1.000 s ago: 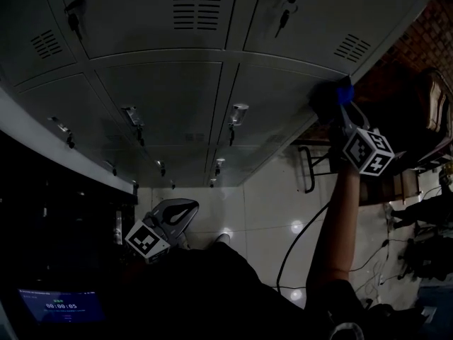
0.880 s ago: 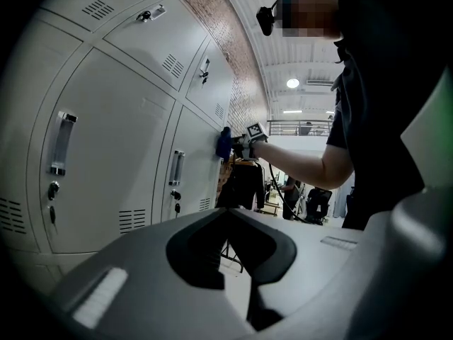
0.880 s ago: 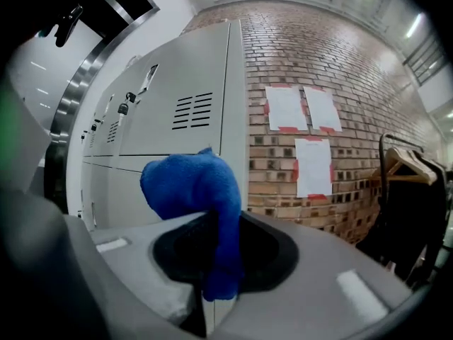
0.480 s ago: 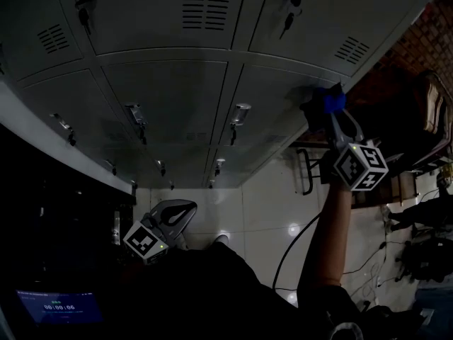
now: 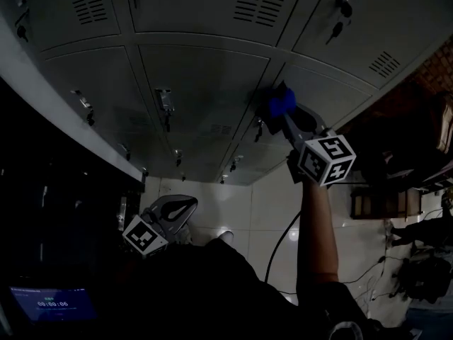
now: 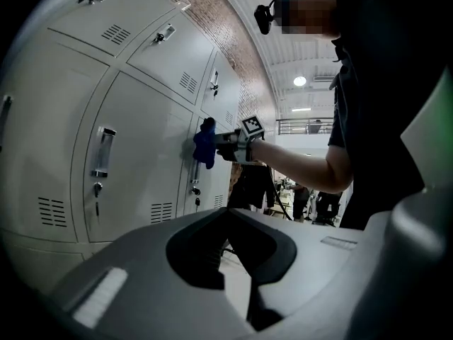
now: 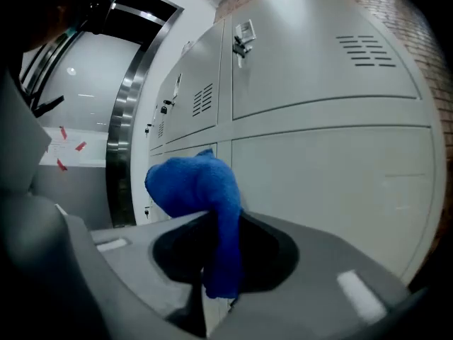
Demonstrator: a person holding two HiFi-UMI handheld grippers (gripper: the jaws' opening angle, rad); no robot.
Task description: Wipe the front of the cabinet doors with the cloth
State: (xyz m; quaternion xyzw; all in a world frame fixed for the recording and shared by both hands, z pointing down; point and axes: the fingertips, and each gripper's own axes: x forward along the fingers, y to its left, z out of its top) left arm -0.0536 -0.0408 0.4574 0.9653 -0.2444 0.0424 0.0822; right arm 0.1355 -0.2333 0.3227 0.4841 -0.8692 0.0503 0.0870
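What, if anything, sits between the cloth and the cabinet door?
Nothing visible. The right gripper holds the blue cloth right at the grey door front. The only obstacle nearby is a door handle just below it.

The cabinet doors look like painted sheet metal, a smooth grey with a dull satin sheen. Their small handles are brighter bare metal. The cloth is blue and fluffy, with a thick napped pile (towelling, by the look of it). The left gripper and the right gripper both have moulded grey plastic shells, matt and smooth. The floor is pale glossy tile that mirrors the lamps. The wall beyond the cabinet is rough brick.
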